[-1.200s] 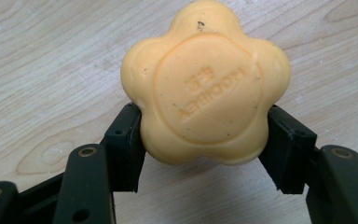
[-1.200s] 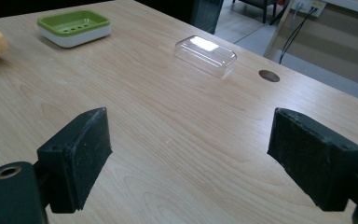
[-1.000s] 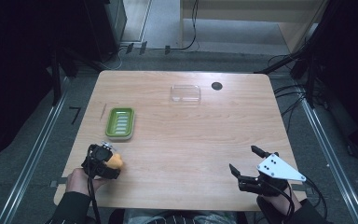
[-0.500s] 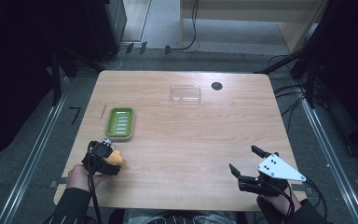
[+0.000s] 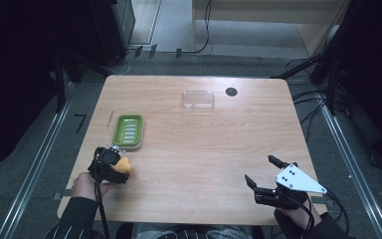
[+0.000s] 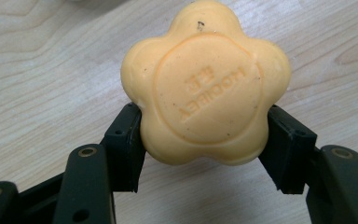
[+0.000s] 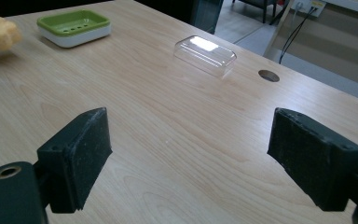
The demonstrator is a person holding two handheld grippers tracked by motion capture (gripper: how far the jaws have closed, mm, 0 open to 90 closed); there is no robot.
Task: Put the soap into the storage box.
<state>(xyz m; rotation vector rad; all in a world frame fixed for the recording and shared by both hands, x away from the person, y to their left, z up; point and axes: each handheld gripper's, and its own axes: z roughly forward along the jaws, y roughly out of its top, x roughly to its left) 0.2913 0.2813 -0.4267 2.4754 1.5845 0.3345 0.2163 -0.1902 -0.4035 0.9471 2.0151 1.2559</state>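
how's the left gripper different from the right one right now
The left gripper is shut on a yellow flower-shaped soap, pads pressed to its sides; the right gripper is open with nothing between its jaws. The left one sits just short of the green soap dish; the right one hangs over bare table near the front right corner. Both have black jaws and are hand-held.

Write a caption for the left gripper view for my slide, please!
Left gripper clamps a flower-shaped orange soap bar between its two black jaws, above the wooden table.

Dim surroundings, evenly lit, sharp.
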